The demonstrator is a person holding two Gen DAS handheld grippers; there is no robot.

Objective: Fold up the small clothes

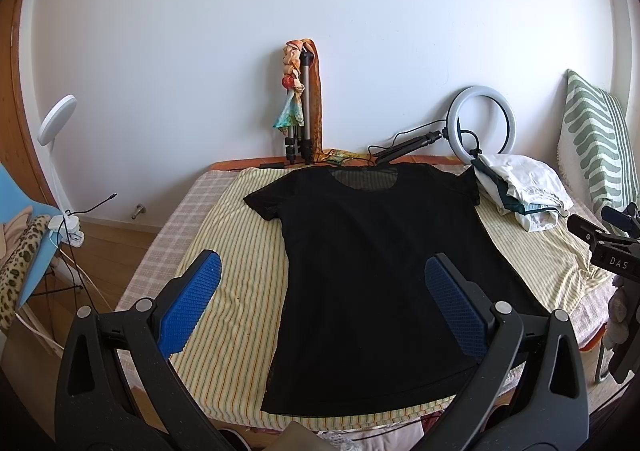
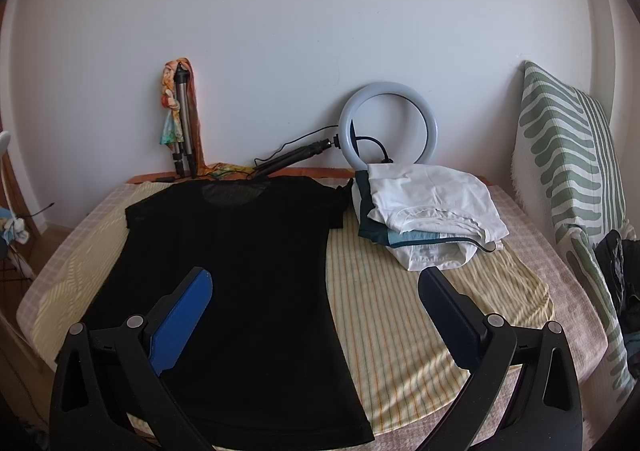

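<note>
Black T-shirt (image 1: 372, 271) lies flat beneath left gripper (image 1: 322, 291) (jaws wide).

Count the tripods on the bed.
2. One tripod stands upright against the wall, scarf-draped; the other lies flat behind the black shirt, holding the ring light.

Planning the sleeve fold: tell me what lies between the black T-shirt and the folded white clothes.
Only bare striped cloth. In the right wrist view, the black T-shirt and the folded white clothes lie side by side, nearly meeting at the sleeve.
</note>
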